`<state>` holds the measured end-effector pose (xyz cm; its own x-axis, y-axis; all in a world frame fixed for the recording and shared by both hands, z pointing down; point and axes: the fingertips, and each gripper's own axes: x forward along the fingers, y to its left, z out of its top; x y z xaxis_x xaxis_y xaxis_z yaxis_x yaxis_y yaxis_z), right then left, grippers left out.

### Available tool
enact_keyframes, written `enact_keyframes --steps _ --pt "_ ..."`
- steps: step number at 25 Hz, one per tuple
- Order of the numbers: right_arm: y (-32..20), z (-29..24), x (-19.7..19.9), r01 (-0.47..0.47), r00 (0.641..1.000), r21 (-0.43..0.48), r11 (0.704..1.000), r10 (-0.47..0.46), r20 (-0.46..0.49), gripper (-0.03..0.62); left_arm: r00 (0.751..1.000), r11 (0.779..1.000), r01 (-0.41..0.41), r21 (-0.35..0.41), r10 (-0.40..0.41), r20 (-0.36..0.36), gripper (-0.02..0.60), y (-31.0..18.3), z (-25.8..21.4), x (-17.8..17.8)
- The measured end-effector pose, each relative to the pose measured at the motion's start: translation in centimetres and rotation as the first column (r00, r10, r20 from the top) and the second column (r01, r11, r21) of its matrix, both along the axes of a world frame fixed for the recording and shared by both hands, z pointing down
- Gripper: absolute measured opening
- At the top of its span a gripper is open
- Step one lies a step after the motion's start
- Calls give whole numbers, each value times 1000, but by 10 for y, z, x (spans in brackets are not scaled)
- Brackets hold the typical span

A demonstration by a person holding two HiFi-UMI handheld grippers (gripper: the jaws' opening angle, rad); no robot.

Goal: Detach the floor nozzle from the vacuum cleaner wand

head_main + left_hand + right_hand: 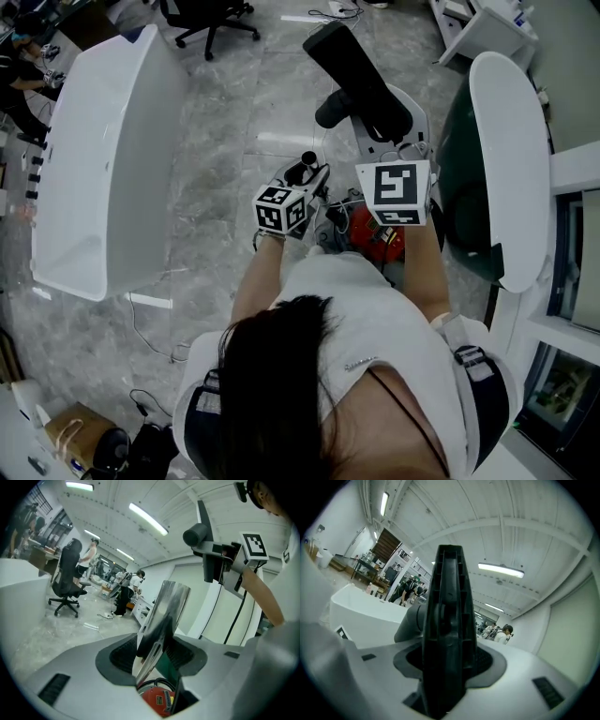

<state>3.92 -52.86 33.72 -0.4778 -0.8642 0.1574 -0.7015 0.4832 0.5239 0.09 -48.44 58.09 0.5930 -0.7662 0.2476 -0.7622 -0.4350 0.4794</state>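
In the head view the black floor nozzle (pixel 361 80) is raised in front of me, my right gripper (pixel 389 141) shut on it. Its round neck (pixel 333 110) ends free, apart from the wand's dark top end (pixel 307 161). My left gripper (pixel 314 183) is shut on the shiny silver wand (pixel 164 616), which stands up between its jaws above the red vacuum body (pixel 157 700). The left gripper view also shows the right gripper (pixel 220 559) carrying the nozzle (pixel 204 531) at the upper right. In the right gripper view the nozzle (pixel 445 644) fills the jaws, its grey neck (pixel 410 623) at left.
A long white table (pixel 103 159) stands to the left and another (pixel 511 150) to the right. A black office chair (pixel 211 19) is at the far end. Cables (pixel 155 347) lie on the marble floor, a cardboard box (pixel 70 431) at lower left. People stand far off.
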Motion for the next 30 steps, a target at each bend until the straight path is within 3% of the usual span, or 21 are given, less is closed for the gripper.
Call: enact_keyframes --steps 9,18,23,30 --pt "18 5 -12 30 999 -33 999 -29 18 216 1000 1000 14 -1 -14 6 189 2 -2 -1" --pt "25 5 2 -11 999 -51 999 13 35 216 999 999 35 -15 -35 4 190 -2 -7 3" --pt "27 7 11 -31 998 -65 997 34 52 216 994 996 90 15 -89 -55 216 -2 -27 -1" --pt "32 7 14 -34 991 -101 994 46 124 216 988 984 145 102 -139 -60 241 12 -63 -16"
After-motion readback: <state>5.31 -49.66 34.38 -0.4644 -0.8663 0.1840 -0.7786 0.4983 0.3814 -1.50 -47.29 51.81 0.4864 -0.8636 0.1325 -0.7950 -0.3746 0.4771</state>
